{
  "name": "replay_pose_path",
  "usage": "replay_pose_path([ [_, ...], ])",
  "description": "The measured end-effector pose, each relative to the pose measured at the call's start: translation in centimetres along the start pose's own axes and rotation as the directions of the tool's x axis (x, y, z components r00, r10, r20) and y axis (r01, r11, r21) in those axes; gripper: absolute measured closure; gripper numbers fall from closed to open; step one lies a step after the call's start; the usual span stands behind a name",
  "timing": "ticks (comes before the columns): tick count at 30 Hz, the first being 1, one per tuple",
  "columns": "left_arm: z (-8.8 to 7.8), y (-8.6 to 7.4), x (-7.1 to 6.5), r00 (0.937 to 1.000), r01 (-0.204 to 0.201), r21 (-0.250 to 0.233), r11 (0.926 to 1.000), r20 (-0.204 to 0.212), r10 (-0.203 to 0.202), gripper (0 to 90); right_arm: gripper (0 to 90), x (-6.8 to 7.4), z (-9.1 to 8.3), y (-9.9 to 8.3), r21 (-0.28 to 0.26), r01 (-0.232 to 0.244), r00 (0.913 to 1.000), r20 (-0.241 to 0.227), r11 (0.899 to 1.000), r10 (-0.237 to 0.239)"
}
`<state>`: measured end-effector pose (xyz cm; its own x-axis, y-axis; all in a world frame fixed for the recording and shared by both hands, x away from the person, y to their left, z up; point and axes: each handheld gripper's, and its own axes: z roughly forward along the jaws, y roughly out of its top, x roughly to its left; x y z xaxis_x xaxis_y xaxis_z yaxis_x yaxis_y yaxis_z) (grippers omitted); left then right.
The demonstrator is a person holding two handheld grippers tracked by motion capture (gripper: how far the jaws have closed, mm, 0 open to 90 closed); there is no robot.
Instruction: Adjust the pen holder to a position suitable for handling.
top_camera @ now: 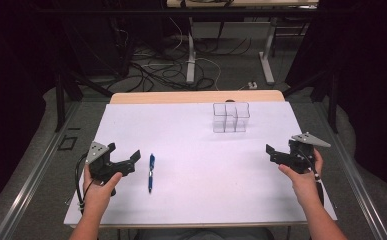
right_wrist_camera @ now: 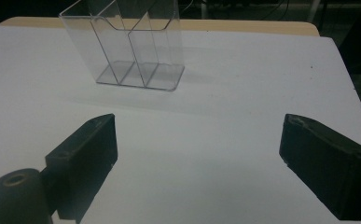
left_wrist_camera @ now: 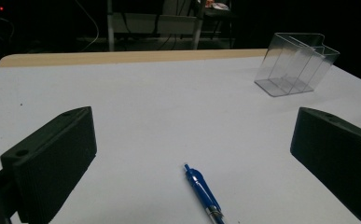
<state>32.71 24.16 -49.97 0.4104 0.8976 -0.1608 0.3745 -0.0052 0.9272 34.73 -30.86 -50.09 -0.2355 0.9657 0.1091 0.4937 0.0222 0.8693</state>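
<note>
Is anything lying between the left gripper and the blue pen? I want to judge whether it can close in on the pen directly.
Nothing visible does. The left gripper hangs with its jaws wide apart just left of the blue pen, and the white table sheet between them is bare. In the left gripper view the pen lies between the jaws.

**Bright tabletop, dark surroundings**

Light is falling from above onto the white table (top_camera: 201, 190), which is glowing evenly with a faint violet cast, while the room around it is sinking into near black. The high view is looking soft and slightly grainy. In the right gripper view the clear organizer (right_wrist_camera: 127, 46) is casting a pale shadow toward the camera and catching weak glints on its walls. The near jaws are showing as dark, slightly blurred blocks. The blue pen (left_wrist_camera: 204, 193) is softening toward the frame's bottom edge.
</note>
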Motion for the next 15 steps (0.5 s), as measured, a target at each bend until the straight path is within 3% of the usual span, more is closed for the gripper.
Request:
replay_pose_path([
  [2, 0.0, 0.0, 0.2, 1.0, 0.007, 0.007, 1.0, -0.006, -0.007, 0.1, 11.0, 0.1, 0.4, -0.2, -0.024, -0.005, 0.9999, 0.009, 1.0, 0.005],
  [6, 0.0, 0.0, 0.5, 0.9996, 0.015, 0.001, 0.9999, -0.024, -0.015, 0.1, 9.5, 0.2, 0.5, 0.0, 0.004, 0.039, 0.9991, -0.012, 0.999, -0.039],
  [8, 0.1, -0.1, 0.6, 0.9995, 0.016, 0.008, 0.9998, -0.026, -0.016, 0.1, 7.6, 0.5, 0.9, 0.0, -0.01, 0.044, 0.999, -0.002, 0.999, -0.044],
  [10, 0.2, -0.3, 0.7, 0.9994, 0.015, 0.018, 0.9997, -0.033, -0.014, 0.1, 7.7, 0.6, 1.0, 0.3, 0.01, 0.049, 0.9987, -0.009, 0.999, -0.049],
  [15, 0.1, -0.6, 1.0, 0.9982, 0.025, 0.021, 0.9995, -0.055, -0.024, 0.1, 11.9, 1.3, 1.4, 0.7, 0.012, 0.078, 0.9966, -0.026, 0.997, -0.077],
])
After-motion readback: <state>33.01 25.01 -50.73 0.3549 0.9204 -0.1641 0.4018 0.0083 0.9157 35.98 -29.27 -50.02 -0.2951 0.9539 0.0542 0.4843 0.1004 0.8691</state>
